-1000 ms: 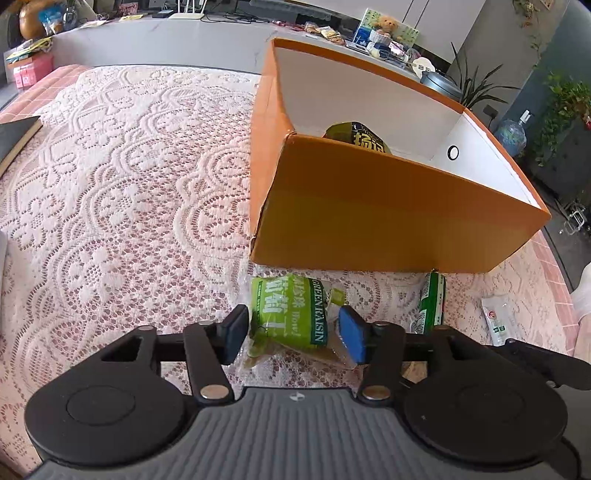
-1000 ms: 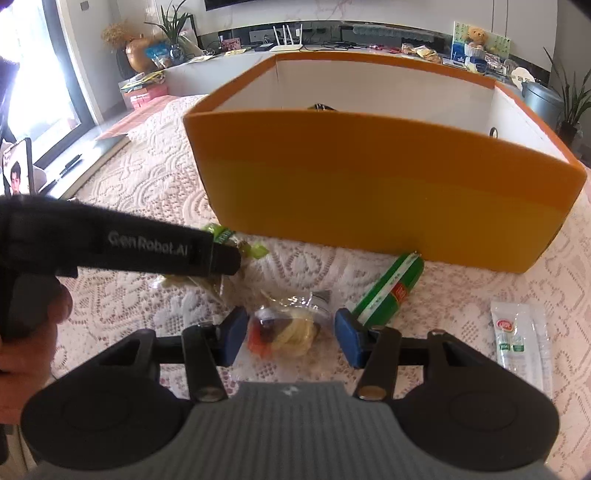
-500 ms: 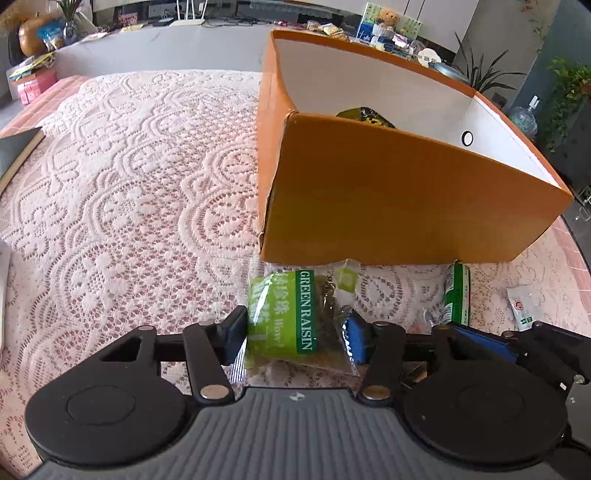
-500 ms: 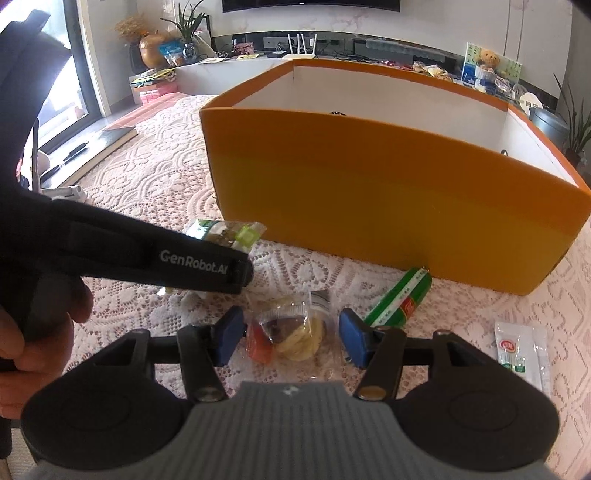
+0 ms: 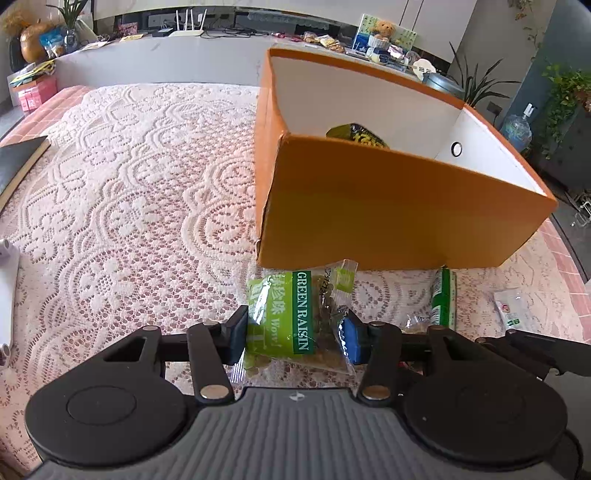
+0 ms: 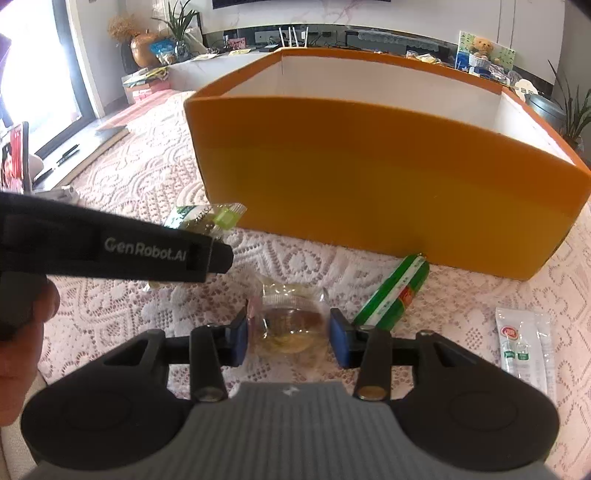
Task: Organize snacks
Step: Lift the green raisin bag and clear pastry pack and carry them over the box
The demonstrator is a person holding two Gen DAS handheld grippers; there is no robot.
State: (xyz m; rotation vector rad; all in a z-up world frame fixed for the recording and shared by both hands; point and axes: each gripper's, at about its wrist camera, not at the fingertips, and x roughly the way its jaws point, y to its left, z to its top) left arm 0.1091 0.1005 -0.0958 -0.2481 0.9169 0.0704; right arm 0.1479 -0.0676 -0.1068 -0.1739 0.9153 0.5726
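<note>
Raisin bag (image 5: 284, 317) between left tongs (image 5: 295, 334)

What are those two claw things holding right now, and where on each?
The left gripper pinches the green raisin bag across its sides; the right gripper has just closed on the clear-wrapped snack, also by its sides.

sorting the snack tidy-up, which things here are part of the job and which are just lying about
Part of the job:
- green raisin packet, in the left gripper, whose jaws have just been closing
- clear snack pack, in the right gripper, likewise closing
- green stick pack
- white sachet
- orange box

Just lying about:
- dark book
- teddy bear
- router
</note>
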